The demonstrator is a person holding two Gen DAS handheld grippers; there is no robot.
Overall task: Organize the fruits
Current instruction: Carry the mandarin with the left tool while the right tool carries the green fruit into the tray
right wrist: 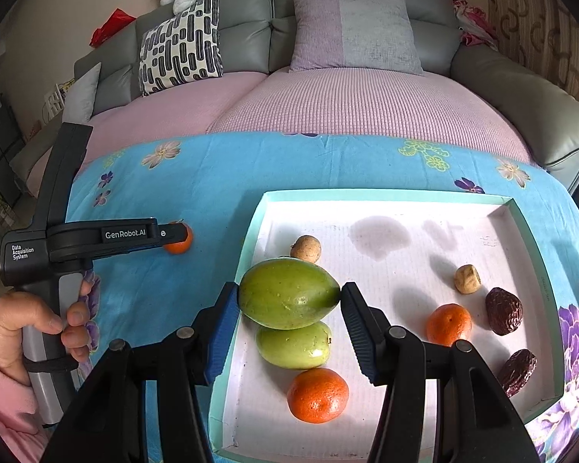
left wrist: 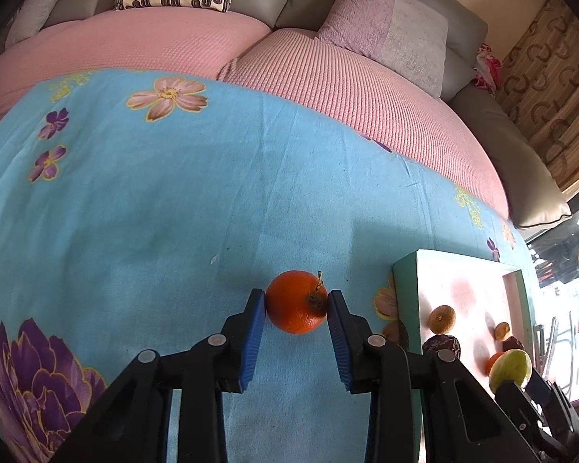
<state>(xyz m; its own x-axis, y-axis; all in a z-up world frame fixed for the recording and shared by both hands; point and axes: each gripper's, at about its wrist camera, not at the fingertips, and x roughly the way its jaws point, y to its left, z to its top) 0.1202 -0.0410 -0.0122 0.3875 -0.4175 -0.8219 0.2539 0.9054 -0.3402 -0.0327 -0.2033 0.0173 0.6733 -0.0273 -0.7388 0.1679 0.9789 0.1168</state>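
The left gripper (left wrist: 296,303) is closed on a small tangerine (left wrist: 296,301), its blue pads touching the fruit on both sides. This tangerine sits on the blue flowered cloth (left wrist: 154,212) that covers the tabletop, to the left of the tray and apart from it. A hand (right wrist: 23,332) holds the handle of this gripper at the left side.

The right gripper (right wrist: 289,295) is closed on a green mango (right wrist: 288,293), held by its two pointed ends above the left part of the white tray (right wrist: 386,195) with turquoise rim. Just near of it a second green mango (right wrist: 295,345) lies in the tray, and nearer again an orange tangerine (right wrist: 317,395). Behind the held mango there is a small brown round fruit (right wrist: 307,249). On the right part of the tray lie another brown fruit (right wrist: 468,278), one more tangerine (right wrist: 449,324) and two dark dates (right wrist: 503,310), one far, one near.

Behind the tabletop stands a grey sofa (right wrist: 328,4) with pink cover and cushions.
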